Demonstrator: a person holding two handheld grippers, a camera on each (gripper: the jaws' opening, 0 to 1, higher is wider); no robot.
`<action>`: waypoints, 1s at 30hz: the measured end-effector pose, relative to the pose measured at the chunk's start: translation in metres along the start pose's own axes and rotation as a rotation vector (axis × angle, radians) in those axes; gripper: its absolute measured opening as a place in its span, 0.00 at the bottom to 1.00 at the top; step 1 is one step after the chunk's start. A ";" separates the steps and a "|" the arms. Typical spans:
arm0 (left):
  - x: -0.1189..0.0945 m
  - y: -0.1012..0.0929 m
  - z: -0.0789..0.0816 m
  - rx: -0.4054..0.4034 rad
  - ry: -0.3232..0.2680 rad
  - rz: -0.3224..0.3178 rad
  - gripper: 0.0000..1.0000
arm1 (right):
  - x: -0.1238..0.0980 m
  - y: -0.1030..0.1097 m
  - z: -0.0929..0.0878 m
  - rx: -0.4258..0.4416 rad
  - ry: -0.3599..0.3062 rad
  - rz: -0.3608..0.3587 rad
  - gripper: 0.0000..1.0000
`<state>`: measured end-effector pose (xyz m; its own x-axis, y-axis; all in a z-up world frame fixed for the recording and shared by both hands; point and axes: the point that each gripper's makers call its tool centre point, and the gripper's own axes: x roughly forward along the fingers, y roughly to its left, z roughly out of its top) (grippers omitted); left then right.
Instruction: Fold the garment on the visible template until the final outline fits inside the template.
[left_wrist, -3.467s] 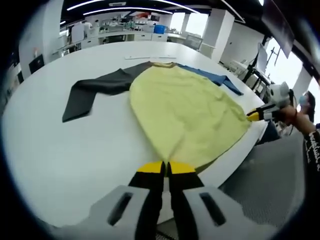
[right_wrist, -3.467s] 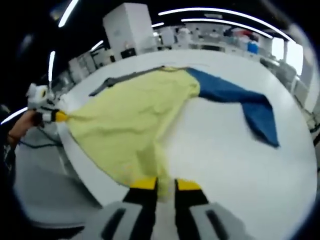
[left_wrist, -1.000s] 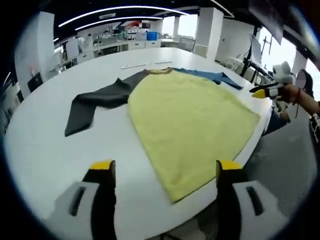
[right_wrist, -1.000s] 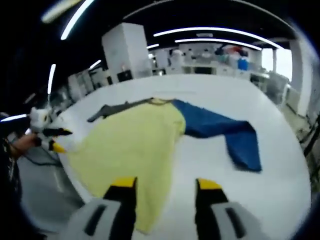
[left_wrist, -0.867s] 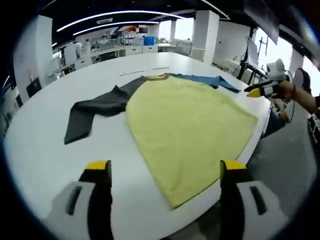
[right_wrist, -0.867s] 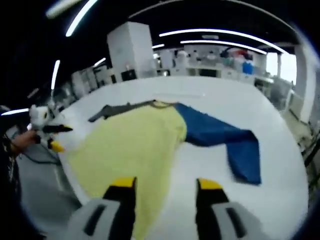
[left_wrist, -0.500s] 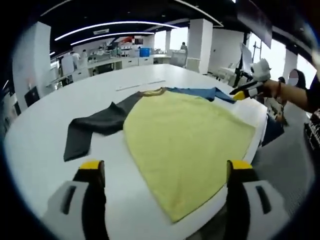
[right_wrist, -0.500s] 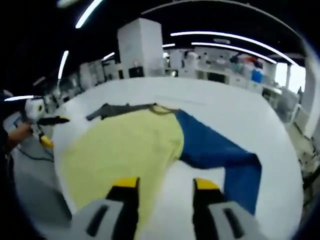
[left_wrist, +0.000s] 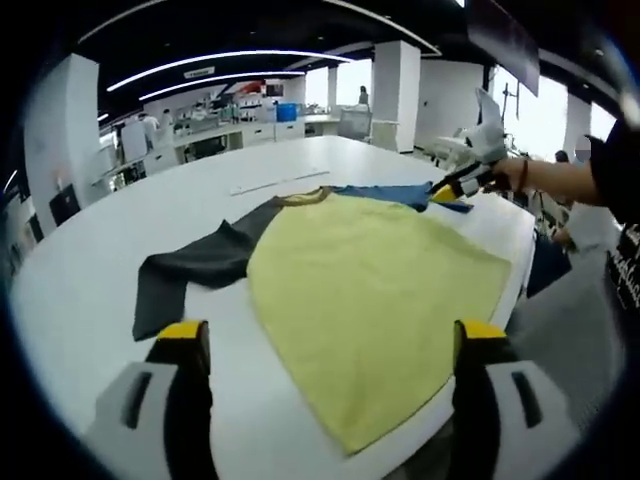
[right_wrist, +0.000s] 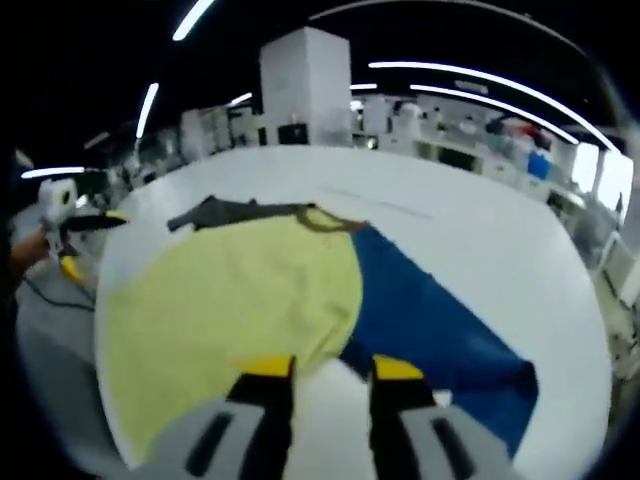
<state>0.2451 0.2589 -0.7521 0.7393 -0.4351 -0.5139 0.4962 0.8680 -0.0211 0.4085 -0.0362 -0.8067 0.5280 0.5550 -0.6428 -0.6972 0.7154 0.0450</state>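
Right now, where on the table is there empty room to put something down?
The white table is bare beside the dark sleeve, and past the collar toward the far edge. There is more beyond the blue sleeve. The middle is crowded: the yellow garment covers it to the near edge.

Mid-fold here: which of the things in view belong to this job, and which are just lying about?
Belongs to the job:
- garment, yellow body spread flat
- its dark sleeve
- its blue sleeve
- left tongs, jaws wide apart
- right tongs, at the yellow/blue seam

Just lying about:
- white table
- thin white strip beyond the collar
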 end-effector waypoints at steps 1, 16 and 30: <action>0.000 0.000 0.001 -0.004 -0.001 -0.001 0.97 | 0.005 -0.001 -0.001 -0.026 0.017 0.017 0.23; 0.002 0.009 0.002 -0.038 -0.023 0.035 0.95 | 0.032 -0.006 -0.015 -0.151 0.124 0.058 0.15; 0.001 0.011 -0.004 -0.038 0.015 0.047 0.93 | 0.040 -0.014 -0.017 -0.168 0.134 0.023 0.02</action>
<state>0.2495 0.2691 -0.7567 0.7539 -0.3906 -0.5283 0.4435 0.8958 -0.0293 0.4314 -0.0313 -0.8458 0.4494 0.5007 -0.7398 -0.7853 0.6162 -0.0601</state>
